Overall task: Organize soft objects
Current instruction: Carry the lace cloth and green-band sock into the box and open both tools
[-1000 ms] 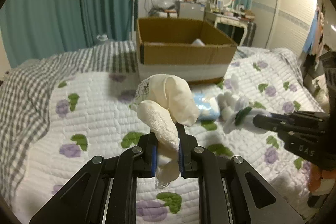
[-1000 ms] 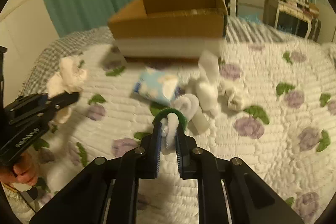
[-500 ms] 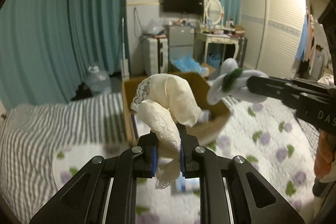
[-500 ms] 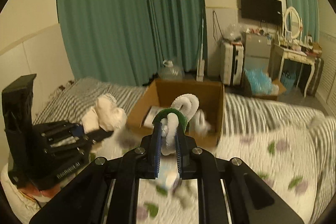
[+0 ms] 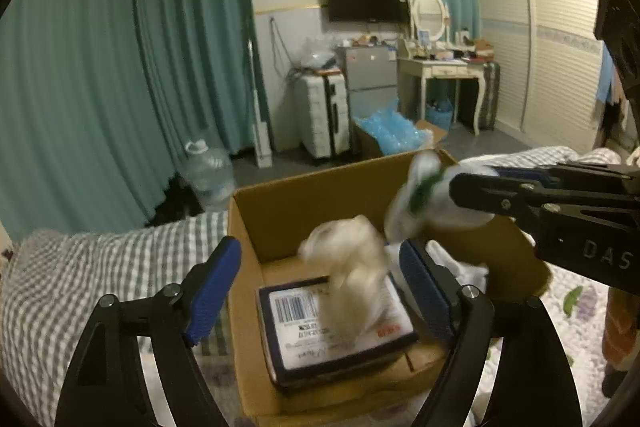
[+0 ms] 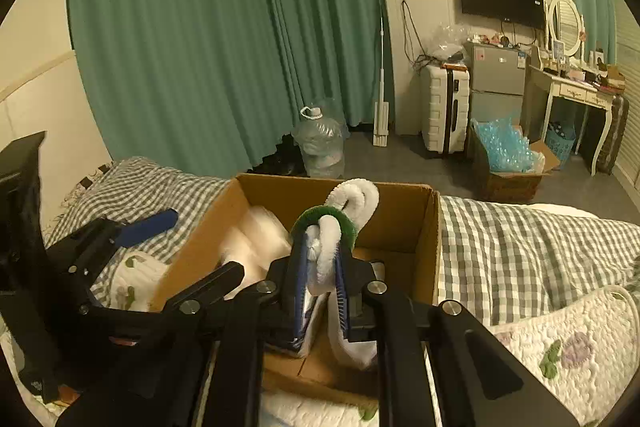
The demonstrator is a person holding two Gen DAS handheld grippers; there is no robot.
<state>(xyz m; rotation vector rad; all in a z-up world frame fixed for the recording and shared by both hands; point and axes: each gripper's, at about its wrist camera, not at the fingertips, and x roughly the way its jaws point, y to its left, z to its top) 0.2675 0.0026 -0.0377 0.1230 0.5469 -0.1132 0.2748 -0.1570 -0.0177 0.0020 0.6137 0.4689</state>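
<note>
Cream lace bundle (image 5: pixel 352 279) dropping betw. spread left hand-held gripper (image 5: pixel 320 287) into cardboard box (image 5: pixel 280 203); right hand-held gripper (image 6: pixel 322 267) pinching green-banded white sock (image 6: pixel 340 215) just above, prob. release next.

Cream lace bundle (image 5: pixel 352 267): blurred, loose inside the cardboard box (image 5: pixel 312 195), over the barcode-labelled package (contact unclear).
White-and-green sock roll (image 6: pixel 340 223): curled, pinched upright between blue pads above the box's right half.
Cardboard box: open-topped, on the bed's gingham end.
</note>
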